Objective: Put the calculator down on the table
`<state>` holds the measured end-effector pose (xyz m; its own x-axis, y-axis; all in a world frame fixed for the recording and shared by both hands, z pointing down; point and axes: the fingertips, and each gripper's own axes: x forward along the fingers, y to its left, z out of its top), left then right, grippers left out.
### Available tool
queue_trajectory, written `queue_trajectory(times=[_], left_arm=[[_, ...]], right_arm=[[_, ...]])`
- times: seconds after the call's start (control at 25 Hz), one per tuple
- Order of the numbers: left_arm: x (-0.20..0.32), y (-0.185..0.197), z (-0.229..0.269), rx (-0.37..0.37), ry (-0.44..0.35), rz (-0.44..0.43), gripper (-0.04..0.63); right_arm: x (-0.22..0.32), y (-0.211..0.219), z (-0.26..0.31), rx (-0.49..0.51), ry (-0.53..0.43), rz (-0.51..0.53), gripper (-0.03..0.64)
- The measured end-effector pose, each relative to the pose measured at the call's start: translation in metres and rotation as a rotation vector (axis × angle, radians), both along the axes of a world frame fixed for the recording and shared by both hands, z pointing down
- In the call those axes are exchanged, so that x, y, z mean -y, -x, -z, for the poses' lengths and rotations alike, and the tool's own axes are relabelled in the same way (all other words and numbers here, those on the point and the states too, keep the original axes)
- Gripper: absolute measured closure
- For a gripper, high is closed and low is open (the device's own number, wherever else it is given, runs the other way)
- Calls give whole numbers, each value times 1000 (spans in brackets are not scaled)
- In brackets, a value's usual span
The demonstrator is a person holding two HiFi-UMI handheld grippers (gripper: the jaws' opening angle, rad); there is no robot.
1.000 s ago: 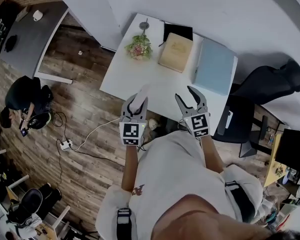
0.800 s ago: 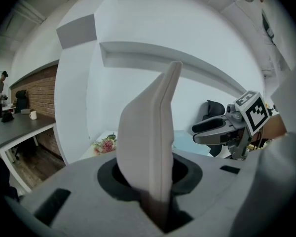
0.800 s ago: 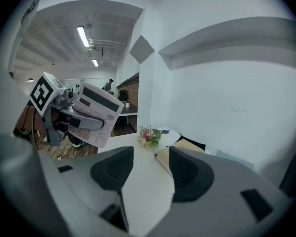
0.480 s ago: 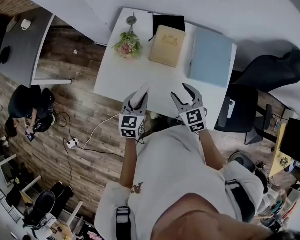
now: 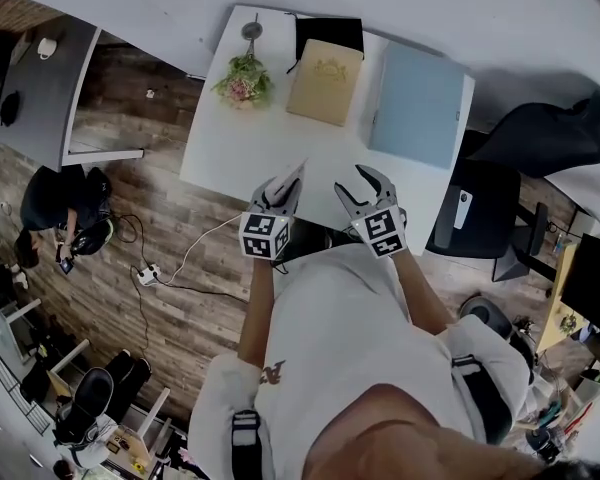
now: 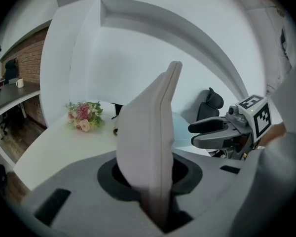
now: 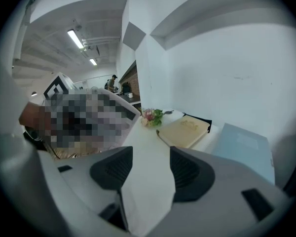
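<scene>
left tool [image 5: 277,194], clamped on the calculator [image 6: 150,132], has sunk toward the tabletop's [image 5: 230,148] 6 o'clock edge. right tool [image 5: 364,182], at its 3 o'clock, stays open and empty. set-down looks near.

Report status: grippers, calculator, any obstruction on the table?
Left gripper shut on calculator, held on edge over the table, near side. Right gripper open, empty. Bouquet, tan book, blue folder lie farther back, out of the way.

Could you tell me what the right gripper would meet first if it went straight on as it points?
Probably the white table, seen between the open jaws of the right gripper, short of the tan book; depth is unclear.
</scene>
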<state>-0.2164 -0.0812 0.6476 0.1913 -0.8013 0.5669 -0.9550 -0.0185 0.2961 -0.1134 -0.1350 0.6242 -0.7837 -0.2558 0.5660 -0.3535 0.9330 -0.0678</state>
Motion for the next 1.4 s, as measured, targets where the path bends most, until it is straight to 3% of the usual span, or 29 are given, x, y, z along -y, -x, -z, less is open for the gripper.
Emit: queue_trajectory(times=[0.36,0.64,1.4], left_arm=[[18,-17,-35,-121,62,-64,485],[37,-34,-57,-205,98,-152,483],[60,-60,-97,-336,200,-292,482]], right_arm=[[-1,-1,-33,-56,60,-17,376],[3,-12,-52,-104,95,-101,376],[3,-30,-81,-182,146,-221,377]])
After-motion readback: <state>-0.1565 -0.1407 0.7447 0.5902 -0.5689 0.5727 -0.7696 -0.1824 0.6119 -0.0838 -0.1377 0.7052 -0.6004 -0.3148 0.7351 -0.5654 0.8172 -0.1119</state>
